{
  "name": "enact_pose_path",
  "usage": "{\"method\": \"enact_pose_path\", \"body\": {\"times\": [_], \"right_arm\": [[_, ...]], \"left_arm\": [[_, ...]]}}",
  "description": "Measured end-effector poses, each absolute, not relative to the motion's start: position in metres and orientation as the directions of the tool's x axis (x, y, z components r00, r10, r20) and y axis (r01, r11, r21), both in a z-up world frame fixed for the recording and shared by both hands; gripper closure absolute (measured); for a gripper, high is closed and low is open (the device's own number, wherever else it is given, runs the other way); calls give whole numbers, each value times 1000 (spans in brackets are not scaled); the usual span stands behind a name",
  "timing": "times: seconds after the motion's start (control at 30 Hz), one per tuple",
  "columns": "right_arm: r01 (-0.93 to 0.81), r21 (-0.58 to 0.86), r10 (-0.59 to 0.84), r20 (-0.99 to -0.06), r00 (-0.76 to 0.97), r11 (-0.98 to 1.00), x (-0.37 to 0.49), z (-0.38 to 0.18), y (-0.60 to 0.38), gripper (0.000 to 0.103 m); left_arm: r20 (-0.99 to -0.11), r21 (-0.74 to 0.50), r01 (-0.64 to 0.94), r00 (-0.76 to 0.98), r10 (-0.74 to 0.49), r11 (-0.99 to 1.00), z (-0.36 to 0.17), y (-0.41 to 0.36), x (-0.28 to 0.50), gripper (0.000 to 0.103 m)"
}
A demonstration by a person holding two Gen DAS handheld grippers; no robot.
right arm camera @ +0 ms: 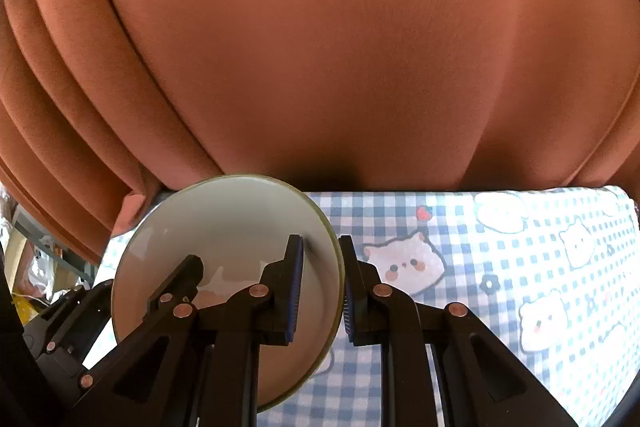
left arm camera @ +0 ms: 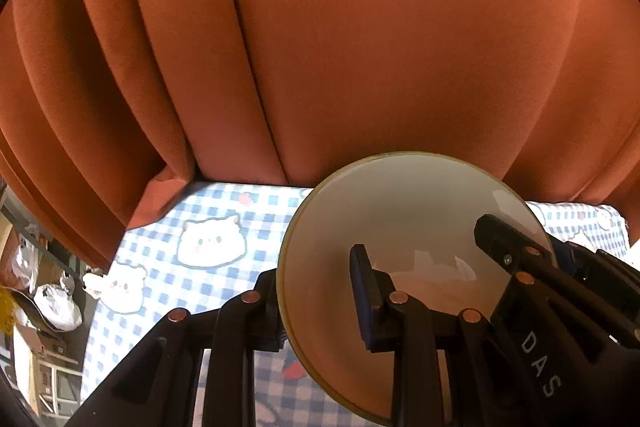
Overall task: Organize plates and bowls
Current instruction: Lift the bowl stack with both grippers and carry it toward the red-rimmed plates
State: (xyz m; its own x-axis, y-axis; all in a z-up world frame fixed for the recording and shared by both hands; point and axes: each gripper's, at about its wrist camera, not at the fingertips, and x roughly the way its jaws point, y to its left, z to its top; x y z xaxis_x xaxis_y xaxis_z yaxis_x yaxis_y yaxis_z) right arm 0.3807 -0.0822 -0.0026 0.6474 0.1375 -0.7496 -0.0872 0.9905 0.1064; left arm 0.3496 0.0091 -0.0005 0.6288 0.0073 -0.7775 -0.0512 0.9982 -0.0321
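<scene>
A white plate point(left arm camera: 400, 219) with a thin olive rim is held up off the blue checked tablecloth point(left arm camera: 160, 291), tilted toward the cameras. My left gripper point(left arm camera: 316, 303) is shut on its left rim, one finger inside the plate, one behind it. My right gripper point(right arm camera: 322, 287) is shut on the plate's point(right arm camera: 224, 227) right rim. The right gripper's finger also shows over the plate in the left wrist view point(left arm camera: 516, 251), and the left gripper's finger shows in the right wrist view point(right arm camera: 176, 287).
An orange curtain point(left arm camera: 360, 47) hangs close behind the table and fills the upper views. The tablecloth point(right arm camera: 500, 267) has cartoon cat prints. Left of the table are bags and clutter point(left arm camera: 48, 291).
</scene>
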Motion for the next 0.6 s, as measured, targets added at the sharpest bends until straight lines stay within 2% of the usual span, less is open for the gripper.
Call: {"method": "enact_pose_path", "body": {"times": [0.27, 0.6], "right_arm": [[-54, 136, 139, -743, 654, 989, 337, 11, -72, 82], [35, 101, 51, -734, 677, 994, 277, 22, -93, 82]], "left_arm": [[-769, -16, -17, 639, -2, 1000, 18, 21, 311, 78], [-761, -48, 81, 642, -89, 996, 25, 5, 271, 78]]}}
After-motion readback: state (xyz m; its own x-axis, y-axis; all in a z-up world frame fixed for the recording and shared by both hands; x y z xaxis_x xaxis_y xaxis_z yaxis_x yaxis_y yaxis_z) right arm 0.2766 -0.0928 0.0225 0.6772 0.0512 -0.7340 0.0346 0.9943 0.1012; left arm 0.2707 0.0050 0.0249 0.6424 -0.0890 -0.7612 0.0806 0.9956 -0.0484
